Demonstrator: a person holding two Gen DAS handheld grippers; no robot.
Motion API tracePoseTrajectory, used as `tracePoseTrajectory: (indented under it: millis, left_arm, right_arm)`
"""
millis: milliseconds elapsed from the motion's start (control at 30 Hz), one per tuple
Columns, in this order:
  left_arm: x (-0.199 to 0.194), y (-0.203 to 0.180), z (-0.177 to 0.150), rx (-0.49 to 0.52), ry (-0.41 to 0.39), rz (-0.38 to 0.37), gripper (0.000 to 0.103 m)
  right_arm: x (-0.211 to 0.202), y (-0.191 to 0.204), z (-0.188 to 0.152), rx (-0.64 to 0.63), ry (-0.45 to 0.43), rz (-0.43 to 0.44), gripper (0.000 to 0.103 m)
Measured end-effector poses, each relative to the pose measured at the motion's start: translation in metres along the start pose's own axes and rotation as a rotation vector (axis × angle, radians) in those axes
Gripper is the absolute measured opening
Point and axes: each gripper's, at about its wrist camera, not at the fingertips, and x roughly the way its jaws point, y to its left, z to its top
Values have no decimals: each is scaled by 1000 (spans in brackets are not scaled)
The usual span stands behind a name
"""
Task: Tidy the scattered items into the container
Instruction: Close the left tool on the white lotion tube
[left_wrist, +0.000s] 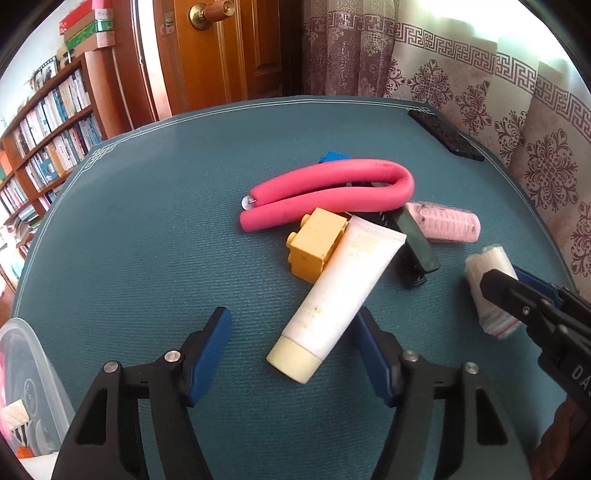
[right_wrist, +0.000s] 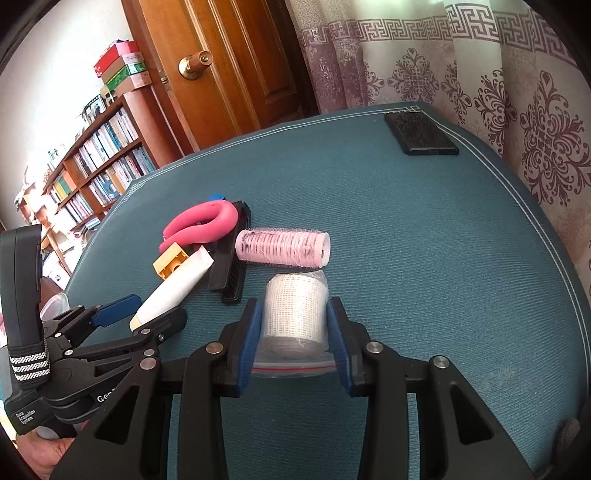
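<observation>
The bagged gauze roll lies on the teal table, and the right hand-held gripper has its blue pads clamped against both its sides. Just beyond sits a pink hair roller, then a black brush, a white tube, a yellow block and a bent pink foam stick. The left hand-held gripper is spread apart around the tube's cap. Only the left wrist view shows the clear container at the table's near left; the right view shows the dark phone clearly.
</observation>
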Motion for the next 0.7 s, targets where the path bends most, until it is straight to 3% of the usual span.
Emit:
tracePoseTrajectory:
  millis: [133, 267, 467, 700]
  left_arm:
    - [-3, -6, -1, 27, -7, -26, 49]
    - [-5, -11, -3, 35, -13, -30, 38]
    - [-14, -14, -10, 17, -10, -57, 30]
    - [-29, -12, -16, -2, -25, -60, 29]
  right_arm:
    - [1, 1, -1, -6, -4, -1, 41]
    - [1, 0, -2, -6, -7, 2, 41]
    - [5, 0, -3, 2, 8, 22, 42]
    - [5, 1, -5, 4, 9, 25, 42]
